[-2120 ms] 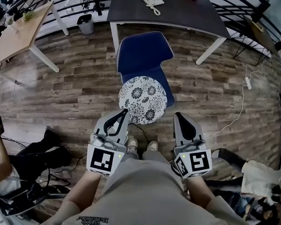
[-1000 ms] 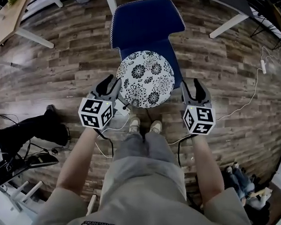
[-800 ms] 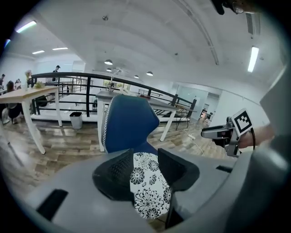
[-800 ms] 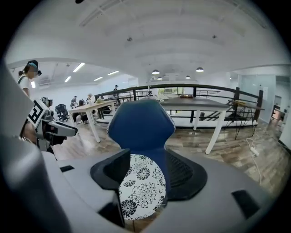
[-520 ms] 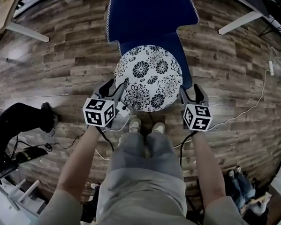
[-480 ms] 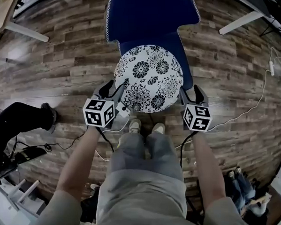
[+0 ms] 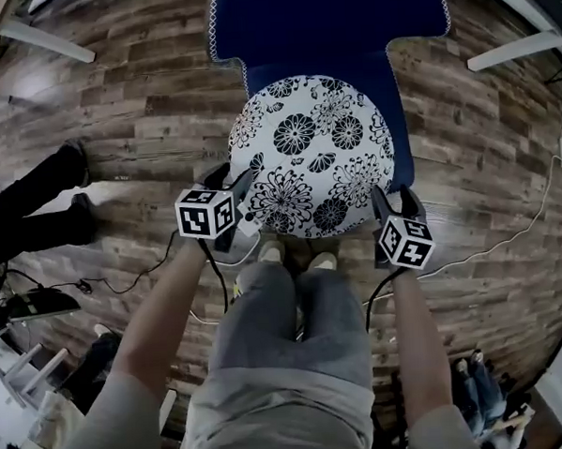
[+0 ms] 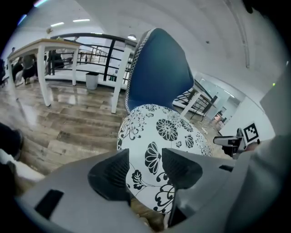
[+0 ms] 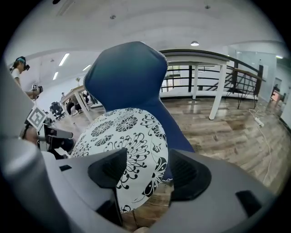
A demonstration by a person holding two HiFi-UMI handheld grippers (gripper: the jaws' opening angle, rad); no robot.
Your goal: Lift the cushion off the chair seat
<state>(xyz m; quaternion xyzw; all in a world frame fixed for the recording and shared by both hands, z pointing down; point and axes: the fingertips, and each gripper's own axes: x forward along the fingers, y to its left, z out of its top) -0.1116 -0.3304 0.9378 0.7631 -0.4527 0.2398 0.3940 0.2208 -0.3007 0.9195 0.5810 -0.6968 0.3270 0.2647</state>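
Note:
A round white cushion point(image 7: 315, 151) with black flower print lies on the seat of a blue chair point(image 7: 327, 19). My left gripper point(image 7: 234, 180) is at the cushion's near left rim and my right gripper point(image 7: 392, 196) at its near right rim. Both have just been opening and stand open. In the left gripper view the cushion point(image 8: 168, 134) shows in the gap of the left gripper point(image 8: 145, 166), with the pads clear of it. In the right gripper view the cushion's edge point(image 9: 132, 145) likewise sits in the gap of the right gripper point(image 9: 145, 173), untouched.
Wood-plank floor all round. Another person's dark legs point(image 7: 26, 204) stand at the left, with a black cable point(image 7: 124, 285) beside them. A white cable point(image 7: 493, 245) trails at the right. A white table leg point(image 7: 516, 52) is at the far right, and my own feet point(image 7: 297, 256) are under the seat's front.
Both grippers have sunk to the cushion's near rim and their jaws have spread wider. The chair now fills more of the head view. The legs at the left have shifted.

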